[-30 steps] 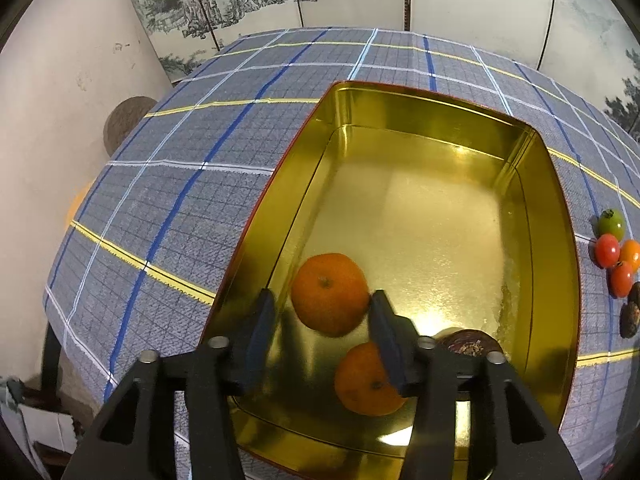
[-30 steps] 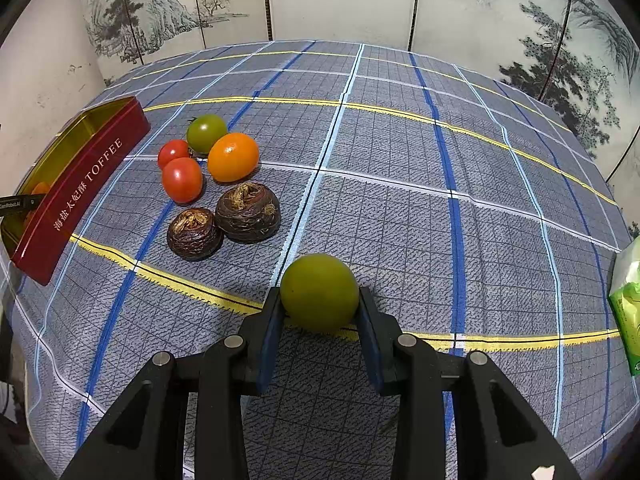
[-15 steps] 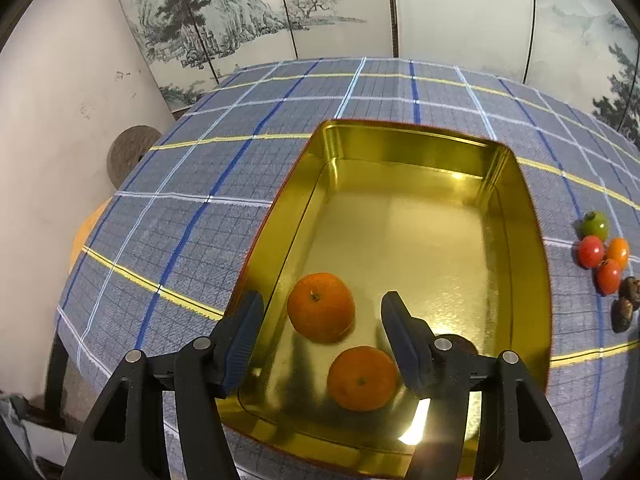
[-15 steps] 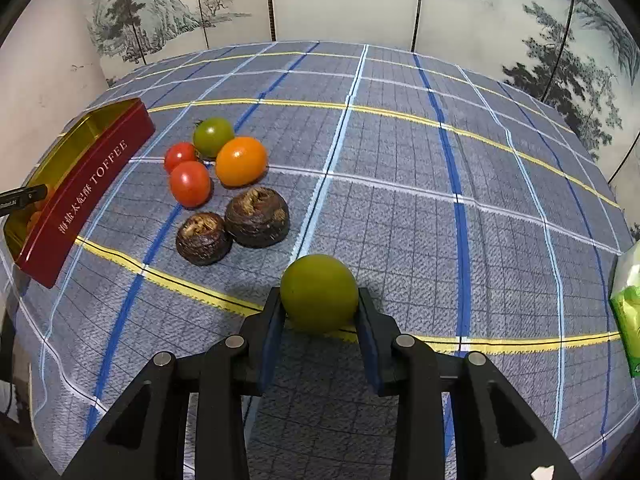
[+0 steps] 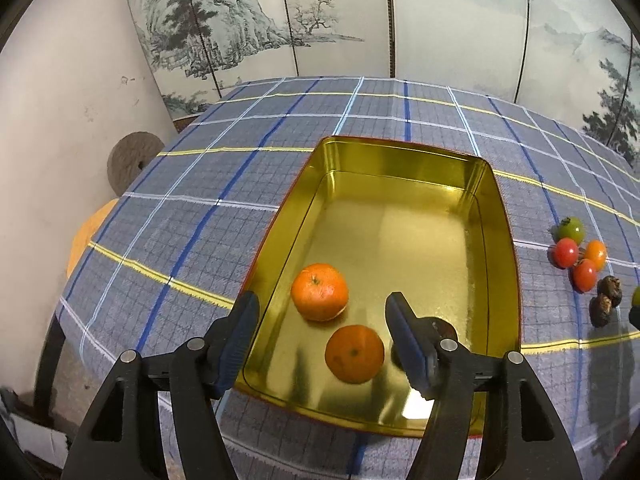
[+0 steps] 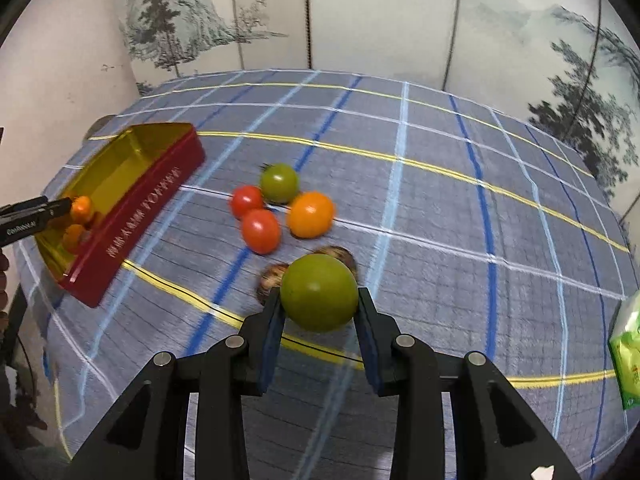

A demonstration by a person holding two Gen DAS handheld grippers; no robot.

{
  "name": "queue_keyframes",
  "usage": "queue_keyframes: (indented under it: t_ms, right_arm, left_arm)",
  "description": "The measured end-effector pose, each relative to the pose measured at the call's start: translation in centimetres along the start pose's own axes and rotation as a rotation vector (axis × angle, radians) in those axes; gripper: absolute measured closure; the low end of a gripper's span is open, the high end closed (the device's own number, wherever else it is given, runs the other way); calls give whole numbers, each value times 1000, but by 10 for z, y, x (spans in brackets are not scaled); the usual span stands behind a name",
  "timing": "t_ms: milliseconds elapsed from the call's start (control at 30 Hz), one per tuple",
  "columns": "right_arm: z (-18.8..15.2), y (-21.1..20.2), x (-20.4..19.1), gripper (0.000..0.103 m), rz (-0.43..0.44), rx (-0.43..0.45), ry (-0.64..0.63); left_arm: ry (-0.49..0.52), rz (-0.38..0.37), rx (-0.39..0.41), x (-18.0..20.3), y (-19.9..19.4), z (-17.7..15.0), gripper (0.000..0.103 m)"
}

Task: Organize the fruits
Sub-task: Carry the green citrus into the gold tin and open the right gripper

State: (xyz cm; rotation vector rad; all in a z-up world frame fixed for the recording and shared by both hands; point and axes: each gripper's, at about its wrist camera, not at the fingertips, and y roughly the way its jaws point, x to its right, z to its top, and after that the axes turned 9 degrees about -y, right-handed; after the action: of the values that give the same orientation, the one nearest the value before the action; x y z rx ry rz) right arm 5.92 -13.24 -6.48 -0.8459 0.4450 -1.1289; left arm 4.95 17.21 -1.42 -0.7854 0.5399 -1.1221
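Observation:
A red tin with a gold inside (image 5: pixel 496 248) holds two oranges (image 5: pixel 319 292) (image 5: pixel 354 353) and a dark brown fruit (image 5: pixel 445 326) near its front. My left gripper (image 5: pixel 322 324) is open and empty, raised above the tin's near end. My right gripper (image 6: pixel 319 322) is shut on a green round fruit (image 6: pixel 318 298) and holds it above the cloth. On the cloth lie two red tomatoes (image 6: pixel 260 230), a green tomato (image 6: pixel 279 182), an orange fruit (image 6: pixel 311 214) and two brown fruits (image 6: pixel 273 274), partly hidden behind the held fruit. The tin (image 6: pixel 132 216) is at the left.
The table wears a blue-grey checked cloth (image 6: pixel 440 216). A green packet (image 6: pixel 626 356) lies at the right edge. A painted folding screen (image 5: pixel 360 20) stands behind the table. A wall, a round stone disc (image 5: pixel 132 160) and an orange thing (image 5: pixel 86 236) are off the left edge.
My left gripper has opened, let go of the orange in the tin and drawn back and up. My right gripper has lifted the green fruit and moved toward the tin.

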Motion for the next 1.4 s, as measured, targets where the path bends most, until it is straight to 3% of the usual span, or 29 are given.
queue_keyframes:
  t_ms: [733,1067,1400]
  right_arm:
    - [84,17,-112,71,181,79,-238]
    - [112,41,-163,71,234,64,-354]
    - [117,72,-199,71,255,10,-429]
  left_arm:
    - [-102,32,-7,-44,-14,-13,37]
    - [-246,81,-29,-95,-10,-10,37]
    - [-326,137,-47,-133,-5,-14,37]
